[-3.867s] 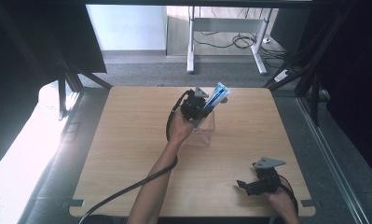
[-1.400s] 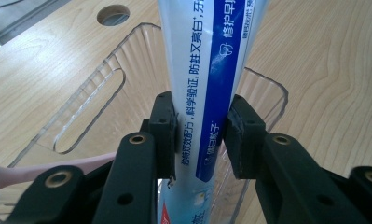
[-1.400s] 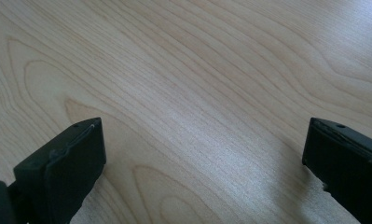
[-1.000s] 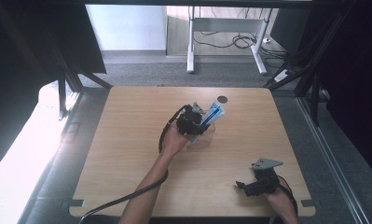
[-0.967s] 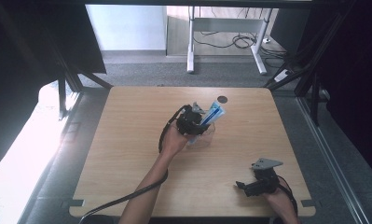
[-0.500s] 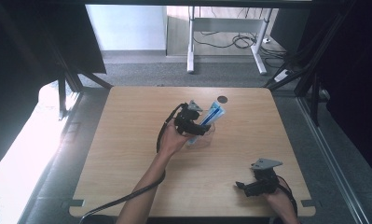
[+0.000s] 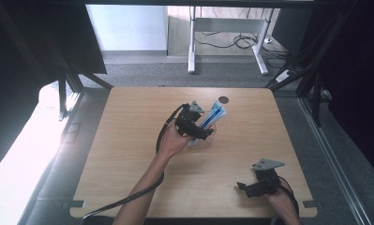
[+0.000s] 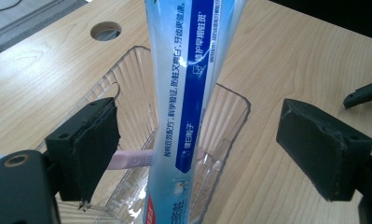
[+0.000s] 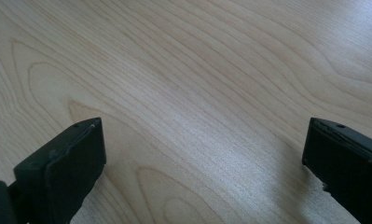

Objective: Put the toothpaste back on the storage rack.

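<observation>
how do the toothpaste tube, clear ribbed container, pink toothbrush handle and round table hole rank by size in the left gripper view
1. toothpaste tube, though it sits nearest the camera, so its lead is unsure
2. clear ribbed container, close behind
3. and 4. pink toothbrush handle and round table hole: alike; the handle is partly hidden, so unranked

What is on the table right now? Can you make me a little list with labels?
table: light wooden top with a round hole near the far edge
clear box: ribbed see-through plastic container in the middle of the table
toothpaste: blue and white tube standing tilted in the clear box
pink thing: a pink handle lying in the box, too hidden to name
left gripper: open, jaws either side of the tube, not touching it
right gripper: open, low over bare wood near the front right corner
</observation>
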